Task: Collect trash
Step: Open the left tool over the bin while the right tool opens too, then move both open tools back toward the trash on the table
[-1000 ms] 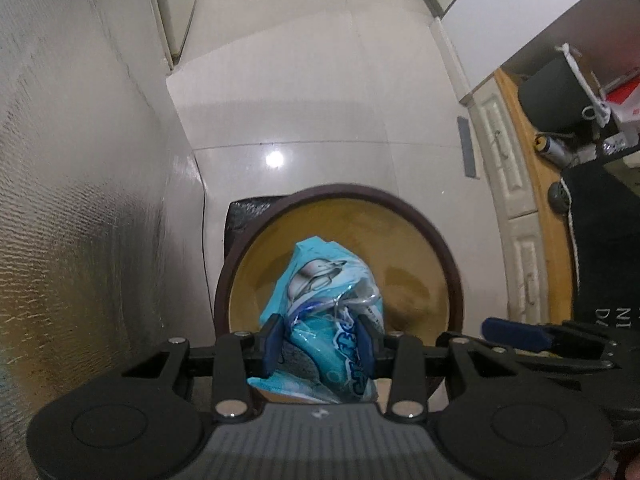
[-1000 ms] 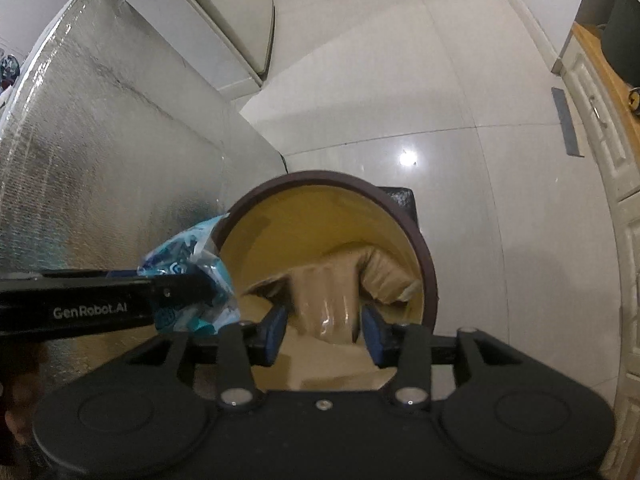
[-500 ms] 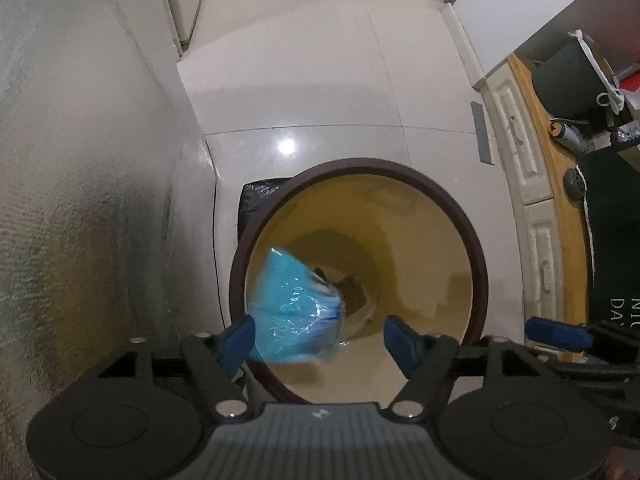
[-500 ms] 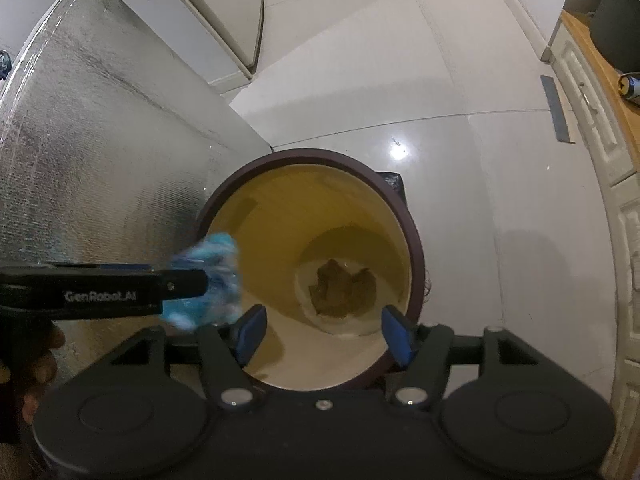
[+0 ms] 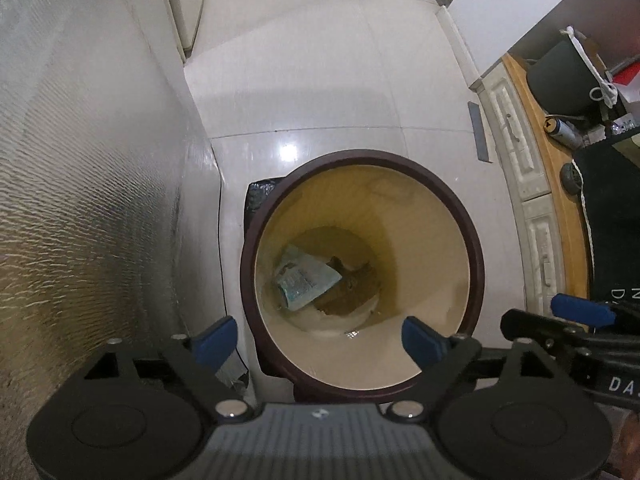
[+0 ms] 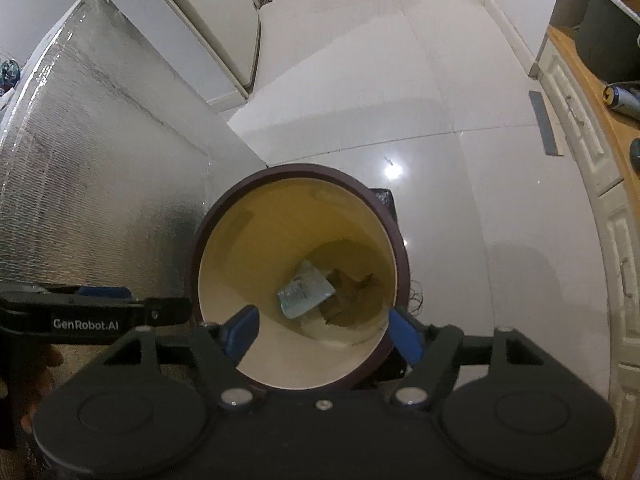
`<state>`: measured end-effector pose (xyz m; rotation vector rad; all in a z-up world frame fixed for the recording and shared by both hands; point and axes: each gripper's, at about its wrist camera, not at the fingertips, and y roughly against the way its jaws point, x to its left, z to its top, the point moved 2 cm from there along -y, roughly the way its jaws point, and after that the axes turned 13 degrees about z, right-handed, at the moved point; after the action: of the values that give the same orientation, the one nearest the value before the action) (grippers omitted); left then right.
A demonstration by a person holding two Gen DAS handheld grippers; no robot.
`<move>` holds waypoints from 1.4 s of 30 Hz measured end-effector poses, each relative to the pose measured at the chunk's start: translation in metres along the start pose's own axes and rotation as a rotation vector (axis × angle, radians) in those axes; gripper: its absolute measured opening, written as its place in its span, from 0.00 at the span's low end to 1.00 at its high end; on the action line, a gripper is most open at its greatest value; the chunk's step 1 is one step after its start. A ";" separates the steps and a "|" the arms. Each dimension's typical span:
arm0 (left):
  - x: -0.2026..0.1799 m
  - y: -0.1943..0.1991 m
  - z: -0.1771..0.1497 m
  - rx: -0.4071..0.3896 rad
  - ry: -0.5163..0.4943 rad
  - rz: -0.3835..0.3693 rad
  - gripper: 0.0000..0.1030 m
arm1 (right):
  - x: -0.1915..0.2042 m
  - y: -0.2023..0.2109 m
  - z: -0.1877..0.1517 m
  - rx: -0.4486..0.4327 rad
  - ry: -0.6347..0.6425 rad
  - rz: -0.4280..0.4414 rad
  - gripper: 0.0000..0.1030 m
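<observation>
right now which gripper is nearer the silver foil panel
Left. The left gripper hangs beside the foil panel; the right gripper is over the bin, farther away.

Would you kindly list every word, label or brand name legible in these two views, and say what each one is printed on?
"GenRobot.AI": white lettering on the side of the left gripper, seen in the right wrist view.
"DA": cut-off white letters on the right gripper, at the left wrist view's edge.
"N" over "D": cut-off white letters on the black fabric at right.
Print on the blue wrapper in the bin: too small and blurred to read.
</observation>
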<state>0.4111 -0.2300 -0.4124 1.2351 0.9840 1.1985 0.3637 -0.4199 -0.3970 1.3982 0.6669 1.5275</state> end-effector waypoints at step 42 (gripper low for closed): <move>0.048 0.210 -0.051 -0.375 0.074 -0.011 1.00 | 0.076 0.190 -0.012 -0.243 0.150 -0.135 1.00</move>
<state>0.3422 -0.1866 -0.2063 0.8936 0.7725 1.3559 0.3068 -0.4305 -0.2004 1.0449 0.6299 1.5591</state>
